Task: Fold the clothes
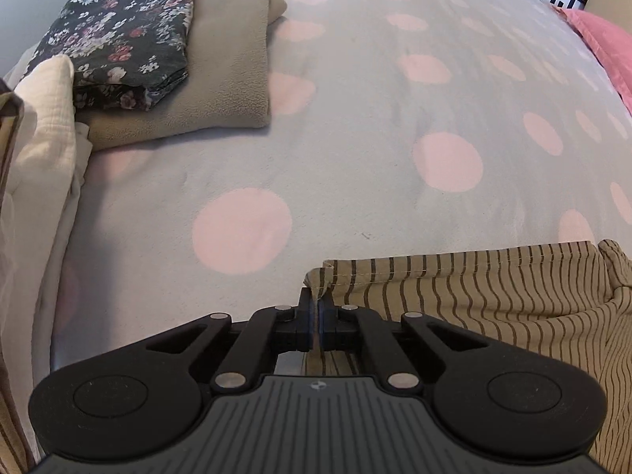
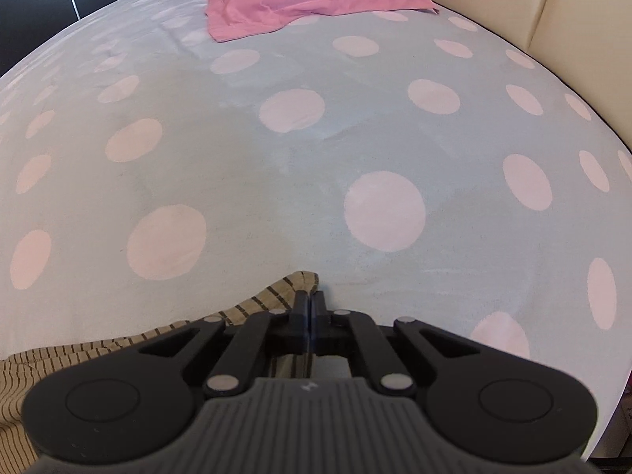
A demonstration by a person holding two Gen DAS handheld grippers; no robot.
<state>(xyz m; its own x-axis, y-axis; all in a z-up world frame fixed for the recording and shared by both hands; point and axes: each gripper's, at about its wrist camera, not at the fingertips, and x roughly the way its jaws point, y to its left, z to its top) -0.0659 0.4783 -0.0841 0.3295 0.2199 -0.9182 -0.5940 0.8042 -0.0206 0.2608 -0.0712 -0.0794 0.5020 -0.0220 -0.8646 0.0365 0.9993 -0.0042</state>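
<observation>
Pale blue bedspread with pink polka dots (image 2: pixel 316 150) fills both views. I've got the tan cotton garment w/ dark brown stripes (image 1: pixel 493 300) at frame bottom, pinched at two corners: left gripper (image 1: pixel 316 308) clenched on its hemmed corner, right gripper (image 2: pixel 310 308) clenched on the opposite corner. Upper left of left view: folded black floral cloth (image 1: pixel 126 35) atop folded beige fleece (image 1: pixel 233 59). Looks like mid-fold or spreading; can't tell which. Next move needs both corners kept level, edge taut.

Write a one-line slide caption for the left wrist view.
Left claw pinches a corner of the striped garment on the polka-dot bedspread, folded clothes stacked beyond.
</observation>
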